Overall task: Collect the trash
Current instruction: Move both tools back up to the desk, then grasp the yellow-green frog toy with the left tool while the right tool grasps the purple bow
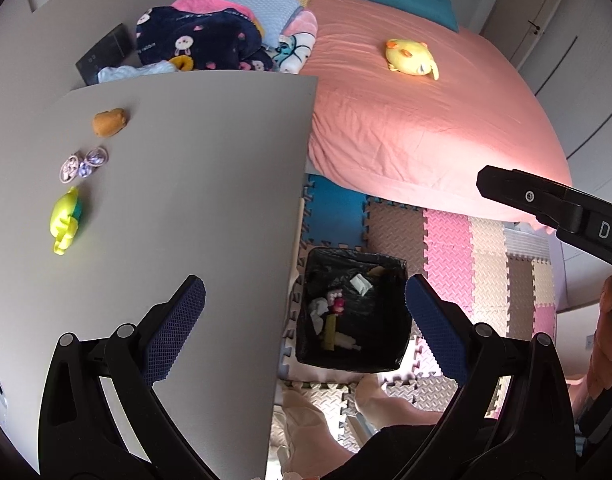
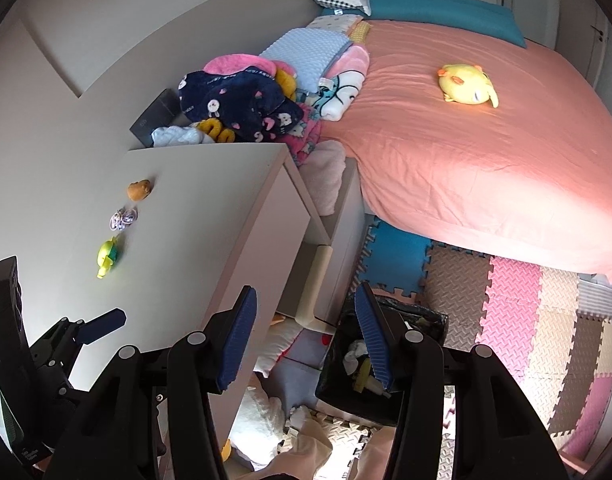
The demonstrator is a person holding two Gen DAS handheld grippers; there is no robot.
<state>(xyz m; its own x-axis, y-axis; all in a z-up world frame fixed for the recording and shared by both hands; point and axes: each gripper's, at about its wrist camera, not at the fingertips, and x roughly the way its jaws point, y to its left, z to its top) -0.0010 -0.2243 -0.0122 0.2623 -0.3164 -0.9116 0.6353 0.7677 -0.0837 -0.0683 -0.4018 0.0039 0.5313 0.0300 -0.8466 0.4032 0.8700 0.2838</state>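
Grey table (image 1: 193, 184) w/ three small items – orange toy (image 1: 109, 122), hair ties (image 1: 83, 163), yellow-green toy (image 1: 65, 220).

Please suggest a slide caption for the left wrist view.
Open left gripper above black-lined trash bin beside grey tabletop.

Pink bed (image 1: 426, 128), yellow plush chick (image 1: 412, 57), foam floor mats (image 2: 546, 320), folded blankets (image 1: 209, 36)

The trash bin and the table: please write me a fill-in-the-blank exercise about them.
1. The trash bin stands on the ____ mats.
2. The bin is lined with a ____ bag.
3. Both grippers, left gripper and right gripper, are ____ and hold nothing.
4. On the table, the orange toy lies beyond the ____ toy.

Answers: foam; black; open; yellow-green
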